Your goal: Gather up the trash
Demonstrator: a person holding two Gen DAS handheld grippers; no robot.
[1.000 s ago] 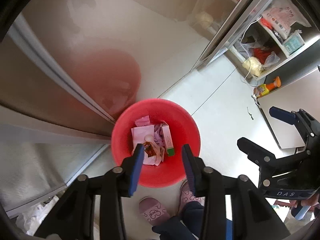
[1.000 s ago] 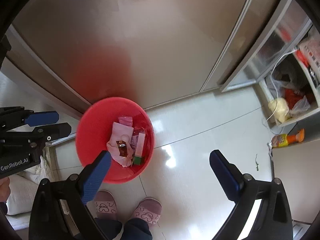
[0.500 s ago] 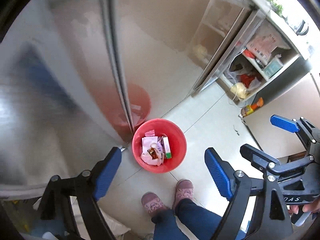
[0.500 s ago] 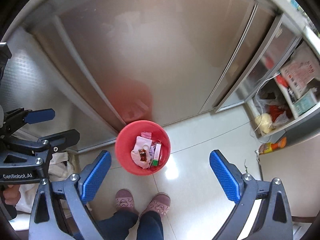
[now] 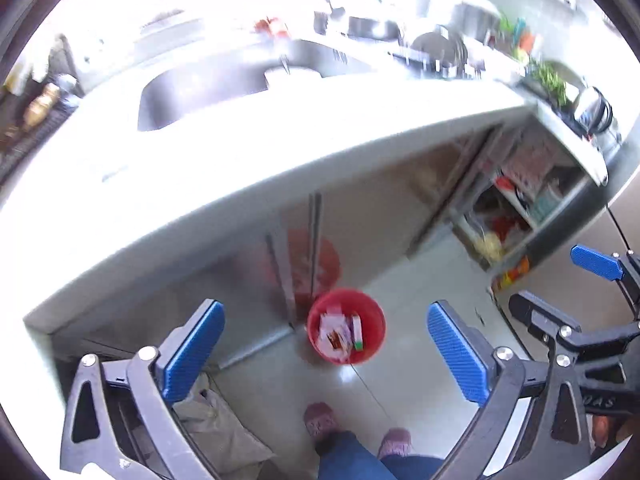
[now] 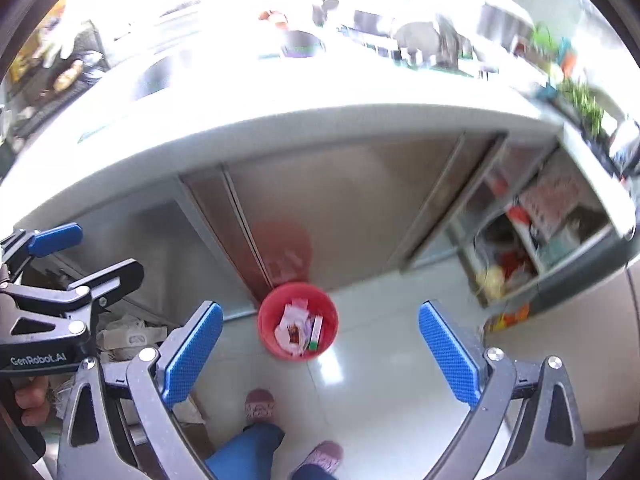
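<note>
- Because it runs across the whole upper half of both views, the table (image 5: pixel 280 128) comes first: a pale worktop with a sink (image 5: pixel 200 84) sunk into it and blurred kitchenware along its back edge, so any trash left to collect would most likely lie up there, though glare hides much of its surface.
- Below its front edge stand grey cabinet doors (image 6: pixel 352 208), and to the right an open shelf unit (image 6: pixel 536 232) crammed with packets and bags.
- The tiled floor (image 6: pixel 380 380) carries the red bin (image 5: pixel 346 326), set hard against the cabinet doors, probably so it stays out of the walkway yet within a drop's reach of the worktop.
- The left gripper (image 5: pixel 326 360) points steeply down with its jaws opening wide and nothing between the blue pads; the bin only shows through the gap, far below.
- The right gripper (image 6: pixel 320 354) is likewise spread with nothing in it, framing the bin from above, so both tools look free for the next pick.
- The person's slippered feet (image 6: pixel 260 404) stand just in front of the bin.
- Inside the bin lies the collected trash (image 6: pixel 298 326): white and pink wrappers, a small dark sachet and a narrow carton with a green end, all resting on the bottom.
</note>
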